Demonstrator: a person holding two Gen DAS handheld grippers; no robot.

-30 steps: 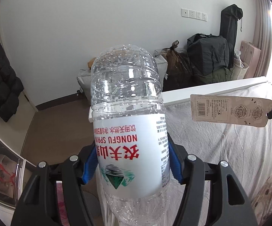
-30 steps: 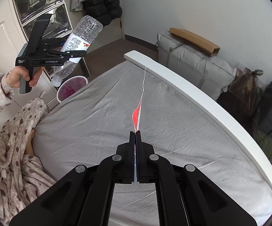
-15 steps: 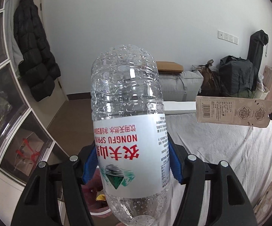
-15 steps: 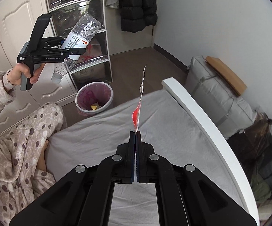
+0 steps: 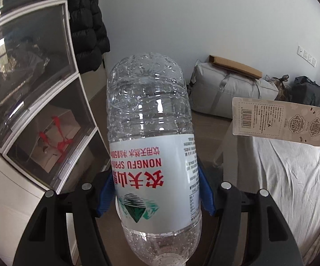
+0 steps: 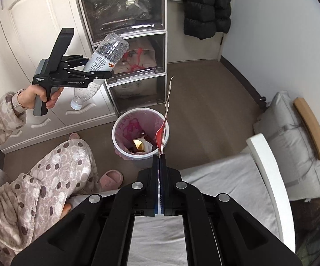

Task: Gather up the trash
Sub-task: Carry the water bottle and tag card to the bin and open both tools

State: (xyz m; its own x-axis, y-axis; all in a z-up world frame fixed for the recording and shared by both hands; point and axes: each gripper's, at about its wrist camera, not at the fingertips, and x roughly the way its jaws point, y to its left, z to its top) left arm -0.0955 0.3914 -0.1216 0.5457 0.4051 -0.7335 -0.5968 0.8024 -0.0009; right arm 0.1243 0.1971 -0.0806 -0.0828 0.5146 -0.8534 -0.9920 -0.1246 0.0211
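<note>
Sitting at the edge of the bed (image 6: 215, 173), a person in a spotted robe (image 6: 55, 173) carries two pieces of trash toward the corner where a tall drawer tower (image 6: 135, 71) stands against the white cupboard (image 6: 27, 28). The one relation that matters is between those two pieces and the bin (image 6: 124, 153), a round white pail with a pink liner, already part full, standing on the brown floor just in front of the tower's lowest drawer and just beyond the bed's corner.

The right gripper (image 6: 159, 155) is the nearer: from its own camera its clenched jaws sit directly over the near rim, pinching a thin card wrapper (image 6: 162, 133) edge-on, so that the wrapper's long axis runs up and away across the bin's mouth. Let go here, it would probably fall inside or graze the rim nearest the bed.

The left gripper (image 6: 97, 75), held in the left hand (image 6: 38, 97), hangs higher and off to the left of the bin, in front of the cupboard. Its blue pads grasp an empty water bottle (image 5: 151, 146) around the label, cap end tilted down toward the floor and base up toward the tower. It appears not yet over the opening; it looks to need travel to the right and down.

Room is fair: open floor lies beyond the bin, but the drawer fronts crowd the bottle's base, and a slipper (image 6: 112, 178) and the person's knee lie on the near left.
</note>
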